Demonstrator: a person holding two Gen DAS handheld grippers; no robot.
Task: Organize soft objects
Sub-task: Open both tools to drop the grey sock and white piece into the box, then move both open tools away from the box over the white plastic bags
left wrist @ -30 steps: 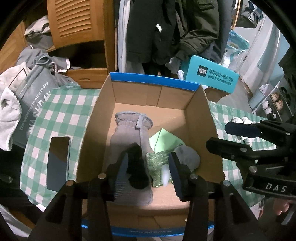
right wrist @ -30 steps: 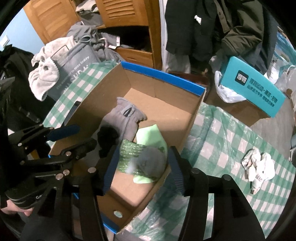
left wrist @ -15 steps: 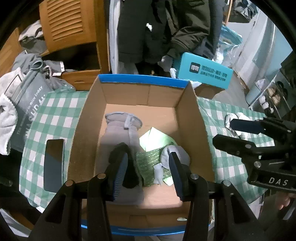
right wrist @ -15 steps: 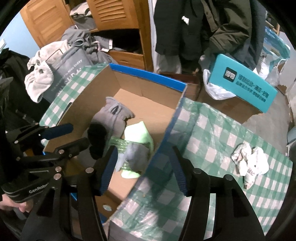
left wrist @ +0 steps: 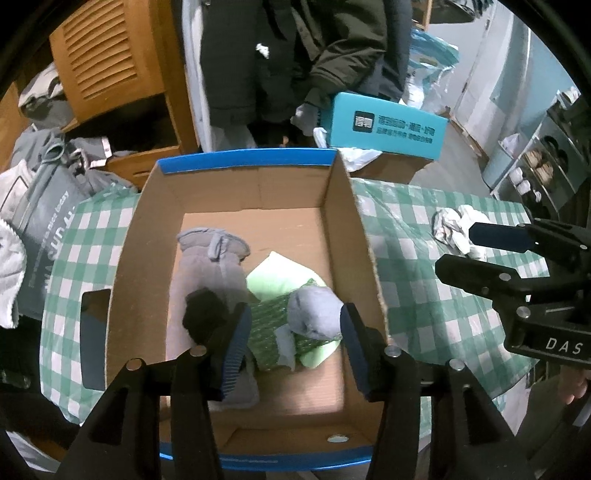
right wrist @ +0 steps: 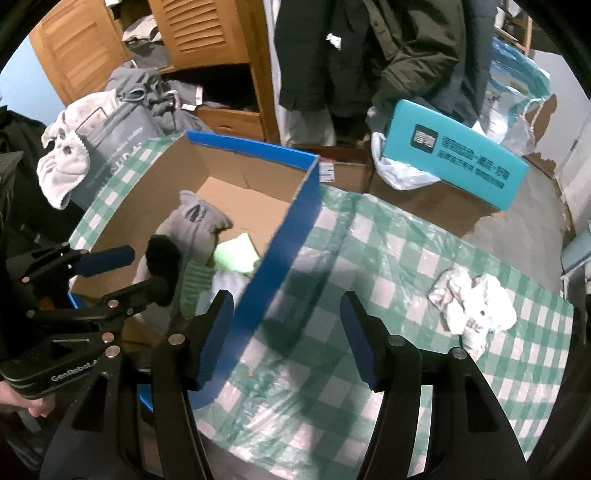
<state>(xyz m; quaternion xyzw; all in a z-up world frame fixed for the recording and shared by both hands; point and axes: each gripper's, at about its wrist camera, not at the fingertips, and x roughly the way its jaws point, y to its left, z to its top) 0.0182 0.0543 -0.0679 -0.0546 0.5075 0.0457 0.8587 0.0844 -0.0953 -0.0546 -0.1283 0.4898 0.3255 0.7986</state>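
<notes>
An open cardboard box (left wrist: 343,229) with a blue rim stands on the checked tablecloth. In it lie a grey glove (left wrist: 207,266), a black soft piece (left wrist: 203,317), a green knit item (left wrist: 269,325) on a pale green cloth (left wrist: 280,273), and a grey sock ball (left wrist: 314,314). My left gripper (left wrist: 293,345) hangs over these with its jaws opening; its pads press on nothing. My right gripper (right wrist: 288,339) is open and empty, over the box's right wall (right wrist: 291,236) and the tablecloth. A crumpled white cloth (right wrist: 472,306) lies on the table to its right.
A teal carton (right wrist: 454,155) rests on brown boxes behind the table. Grey bag and pale towel (right wrist: 62,166) sit at the left, by a wooden cabinet (right wrist: 199,33). Dark coats hang at the back. A dark flat phone-like slab (left wrist: 94,332) lies left of the box.
My right gripper moved right, from above the box to over its right wall and the tablecloth; the grey sock ball once between its fingers lies in the box. Left jaws stand slightly wider.
</notes>
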